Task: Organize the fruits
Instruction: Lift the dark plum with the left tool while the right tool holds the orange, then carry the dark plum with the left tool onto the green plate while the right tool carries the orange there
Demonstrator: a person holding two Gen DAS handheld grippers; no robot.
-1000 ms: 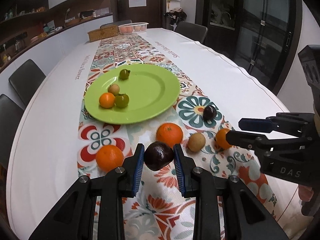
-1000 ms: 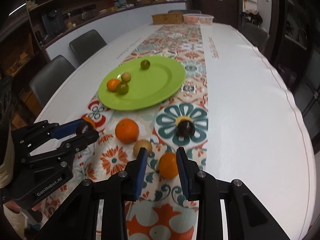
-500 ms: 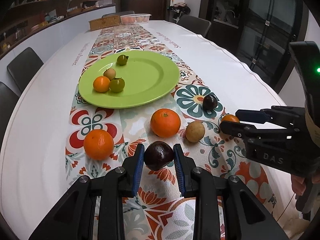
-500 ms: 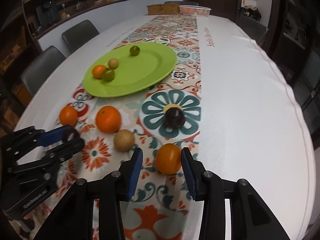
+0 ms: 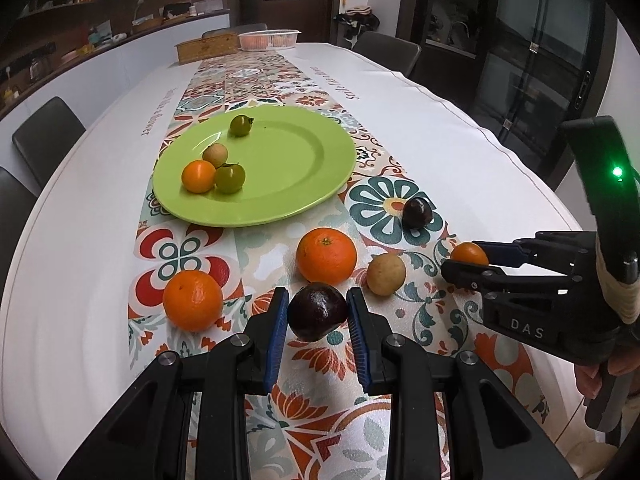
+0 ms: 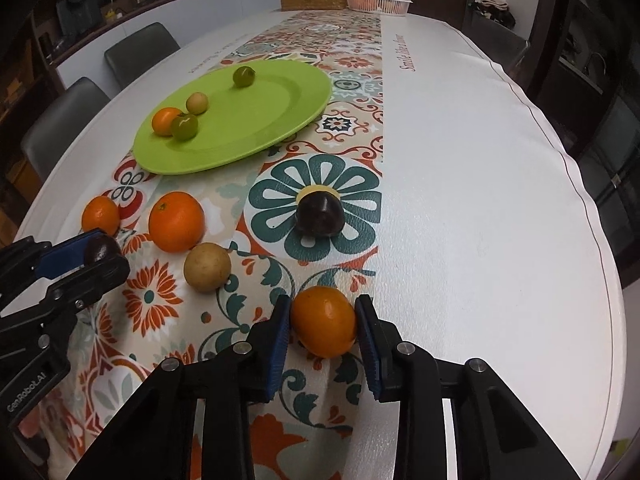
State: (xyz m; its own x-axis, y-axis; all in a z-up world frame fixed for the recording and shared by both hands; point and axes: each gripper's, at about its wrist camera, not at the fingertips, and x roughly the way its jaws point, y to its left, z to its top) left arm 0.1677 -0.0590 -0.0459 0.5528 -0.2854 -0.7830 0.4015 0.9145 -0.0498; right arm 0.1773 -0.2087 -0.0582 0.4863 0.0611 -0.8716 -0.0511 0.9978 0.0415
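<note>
Bottom centre, left wrist view: the left gripper (image 5: 318,316) was closed around a dark plum (image 5: 317,311), pads against both sides; whether it was clear of the cloth could not be told.
Bottom centre, right wrist view: the right gripper (image 6: 323,326) bracketed a small orange (image 6: 324,320), pads at or almost at its skin; a firm hold could not be confirmed.
Plate: the green plate (image 5: 304,176) sat in the upper middle of the left view, carrying a small orange, a tan fruit and two green fruits bunched at its left side; its right half was bare, likely the drop zone.
Loose fruit: two big oranges (image 5: 326,255) (image 5: 193,300), a tan fruit (image 5: 386,274) and a second plum (image 5: 417,213) lay on the patterned runner between grippers and plate.
Reason for grips: each tool took the fruit nearest its own side, probably so both could carry at once.
Risk: round fruit may roll once released on the plate.
</note>
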